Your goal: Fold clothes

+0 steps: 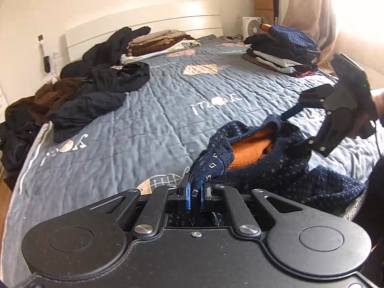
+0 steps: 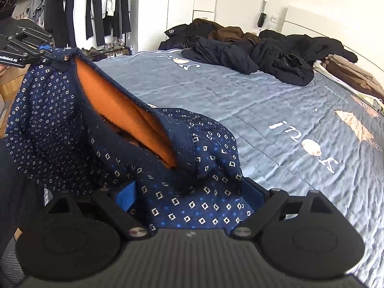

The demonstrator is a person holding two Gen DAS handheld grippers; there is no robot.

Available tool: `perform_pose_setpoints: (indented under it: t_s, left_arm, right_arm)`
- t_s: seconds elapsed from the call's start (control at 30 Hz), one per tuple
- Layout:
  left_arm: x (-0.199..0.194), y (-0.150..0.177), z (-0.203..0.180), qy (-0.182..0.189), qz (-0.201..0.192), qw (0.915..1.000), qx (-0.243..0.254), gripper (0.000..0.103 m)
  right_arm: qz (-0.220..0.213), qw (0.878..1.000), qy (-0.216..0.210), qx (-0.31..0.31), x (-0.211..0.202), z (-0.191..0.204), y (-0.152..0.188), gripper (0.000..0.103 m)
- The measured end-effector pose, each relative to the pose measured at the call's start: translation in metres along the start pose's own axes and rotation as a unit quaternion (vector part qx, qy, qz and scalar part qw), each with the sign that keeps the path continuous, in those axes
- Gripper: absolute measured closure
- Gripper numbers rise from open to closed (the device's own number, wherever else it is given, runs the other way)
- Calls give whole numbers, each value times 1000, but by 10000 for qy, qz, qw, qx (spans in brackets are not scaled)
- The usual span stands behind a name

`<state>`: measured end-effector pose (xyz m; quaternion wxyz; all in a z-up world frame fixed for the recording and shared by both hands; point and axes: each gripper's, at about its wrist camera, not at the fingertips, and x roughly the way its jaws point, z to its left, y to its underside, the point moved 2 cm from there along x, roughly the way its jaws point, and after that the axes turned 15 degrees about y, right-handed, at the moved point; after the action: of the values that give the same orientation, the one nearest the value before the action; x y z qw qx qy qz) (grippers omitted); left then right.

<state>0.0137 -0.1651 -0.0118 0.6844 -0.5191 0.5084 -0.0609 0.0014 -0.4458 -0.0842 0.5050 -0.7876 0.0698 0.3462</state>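
**Navy garment pinched on the left, draped through the right**

Left wrist view: the left gripper (image 1: 195, 193) is clamped on a fold of the navy patterned garment (image 1: 276, 168) at lower centre; orange fleece lining shows; folded stacks (image 1: 278, 57) sit upper right on the quilted grey bedspread (image 1: 156, 110).

Right wrist view: the right gripper (image 2: 189, 193) stands wide apart, knit cloth lying between its blue pads; a clothes rack (image 2: 86, 9) fills the upper left.

Both wrist cameras look closely down over the bed (image 1: 148, 110), sharing the navy garment (image 2: 72, 110).
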Motion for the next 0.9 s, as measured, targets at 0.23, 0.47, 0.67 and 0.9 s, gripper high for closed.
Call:
perform_pose_setpoints:
  t_s: [0.23,0.47,0.67,0.9]
  left_arm:
    - [4,13,3,64,86,9999,-46,96]
    - [-3,3,5,54,-16,10000,40,96]
    - [-27,-36,-1,-32,-324,9987,398,96]
    - [-70,-112,-27,-425,-922,9869,1254,96]
  right_arm:
    - [183,9988,-290,356,14,-7,0,21]
    - [190,9939,-444,995,0,-25,-11,83]
    - [-360,9941,-117,1012,-60,-45,-54,88]
    - [-1188,9889,554,705,-160,-67,-114,89]
